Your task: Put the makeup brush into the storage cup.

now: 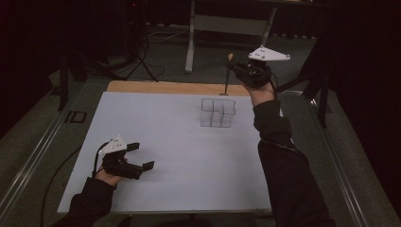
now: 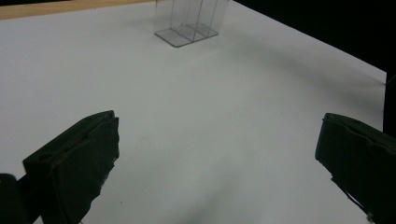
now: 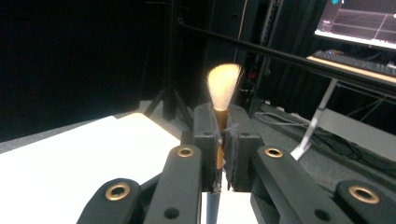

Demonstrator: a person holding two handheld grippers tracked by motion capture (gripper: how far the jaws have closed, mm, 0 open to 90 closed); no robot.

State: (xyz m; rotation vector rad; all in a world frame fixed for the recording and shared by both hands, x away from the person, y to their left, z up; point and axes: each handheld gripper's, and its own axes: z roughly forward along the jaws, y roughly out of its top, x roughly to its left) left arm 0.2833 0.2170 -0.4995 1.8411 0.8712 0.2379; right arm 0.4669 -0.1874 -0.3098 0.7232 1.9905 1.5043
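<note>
White sheeting covers the bench [image 1: 156, 142], dark room behind. Raised beyond its far edge, the right gripper [image 3: 222, 140] is clamped on a brush [image 3: 223, 88], bristles up, above the clear organizer [image 1: 217, 112]. Near the front, the left gripper [image 1: 139, 156] rests with jaws apart.

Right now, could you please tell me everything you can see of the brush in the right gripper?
The brush has a fluffy tuft of pale, peach-tinted bristles above a thin dark handle, with a golden-looking collar between them. It stands upright, bristles up, clamped near the collar by the right gripper, whose jaws are shut on it. In the high view it hangs in the air beyond the clear divided box, its handle pointing down towards the table's far edge.
</note>
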